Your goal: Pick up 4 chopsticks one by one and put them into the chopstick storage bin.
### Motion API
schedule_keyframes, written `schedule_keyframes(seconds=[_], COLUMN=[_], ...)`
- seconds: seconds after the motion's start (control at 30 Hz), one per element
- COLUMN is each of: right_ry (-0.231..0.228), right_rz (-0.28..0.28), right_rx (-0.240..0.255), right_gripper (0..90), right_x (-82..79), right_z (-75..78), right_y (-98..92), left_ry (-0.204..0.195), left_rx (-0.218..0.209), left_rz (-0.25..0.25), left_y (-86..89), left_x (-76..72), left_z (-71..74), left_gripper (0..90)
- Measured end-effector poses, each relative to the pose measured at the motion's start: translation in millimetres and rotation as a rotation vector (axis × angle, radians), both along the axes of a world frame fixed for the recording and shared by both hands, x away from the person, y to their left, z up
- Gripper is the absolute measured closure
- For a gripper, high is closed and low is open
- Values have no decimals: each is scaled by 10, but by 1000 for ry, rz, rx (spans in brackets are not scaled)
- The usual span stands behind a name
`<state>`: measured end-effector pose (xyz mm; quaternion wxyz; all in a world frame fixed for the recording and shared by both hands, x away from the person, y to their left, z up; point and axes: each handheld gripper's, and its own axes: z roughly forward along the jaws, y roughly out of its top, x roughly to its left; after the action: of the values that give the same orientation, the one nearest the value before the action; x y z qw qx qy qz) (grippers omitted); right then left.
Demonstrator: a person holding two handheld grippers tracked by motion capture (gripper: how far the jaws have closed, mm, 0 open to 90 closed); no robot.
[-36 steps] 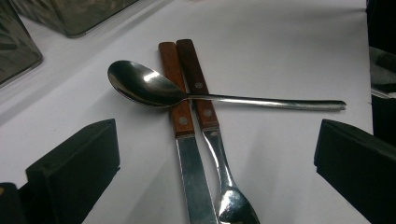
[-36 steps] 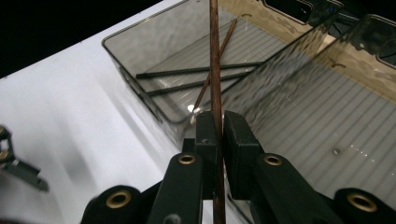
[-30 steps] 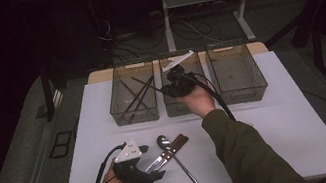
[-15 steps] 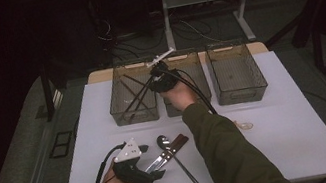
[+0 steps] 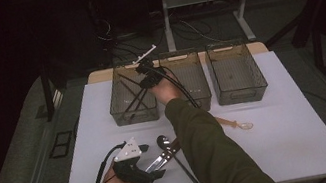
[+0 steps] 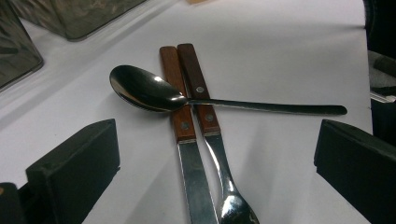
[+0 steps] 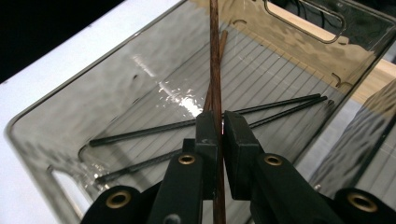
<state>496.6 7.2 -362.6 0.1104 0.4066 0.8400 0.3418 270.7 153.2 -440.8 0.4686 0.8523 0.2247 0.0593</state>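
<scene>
1. High view: the right tongs (image 5: 146, 69) hang over the left bin (image 5: 118, 110), the leftmost of three bins at the far side of the tabletop (image 5: 299, 128). Black chopsticks (image 5: 134, 99) lie inside that bin. The left tongs (image 5: 158, 174) rest near the front edge, beside a spoon (image 5: 165, 142).
2. Left gripper view: the left tongs (image 6: 219, 158) are spread wide, holding nothing; the spoon (image 6: 144, 88) lies across a knife (image 6: 180, 121) and a fork (image 6: 210, 126).
3. Right gripper view: the right tongs (image 7: 221, 135) are pressed together, pinching a brown chopstick (image 7: 215, 56) over the left bin (image 7: 70, 112). A second brown chopstick (image 7: 223, 39) leans just behind it, above the black chopsticks (image 7: 280, 106).
</scene>
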Motion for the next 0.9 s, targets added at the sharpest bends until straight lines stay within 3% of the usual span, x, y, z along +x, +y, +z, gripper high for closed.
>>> schedule_keyframes(seconds=[0.37,0.5,0.7,0.9], right_ry=[26,10,5,9], right_rz=[-12,2,16,26], right_rx=[-29,-28,-36,-4], right_gripper=[838,806,748,679], right_x=[63,45,18,-11], right_z=[-93,-87,-68,-27], right_y=[260,318,294,218], left_ry=[-4,-6,-5,-7], left_rx=[-4,-4,-4,-3], left_rz=[-8,-9,-9,-7], left_y=[-5,-3,-4,-3], left_x=[-2,3,0,-2], left_z=[14,16,16,18], left_gripper=[0,0,0,0])
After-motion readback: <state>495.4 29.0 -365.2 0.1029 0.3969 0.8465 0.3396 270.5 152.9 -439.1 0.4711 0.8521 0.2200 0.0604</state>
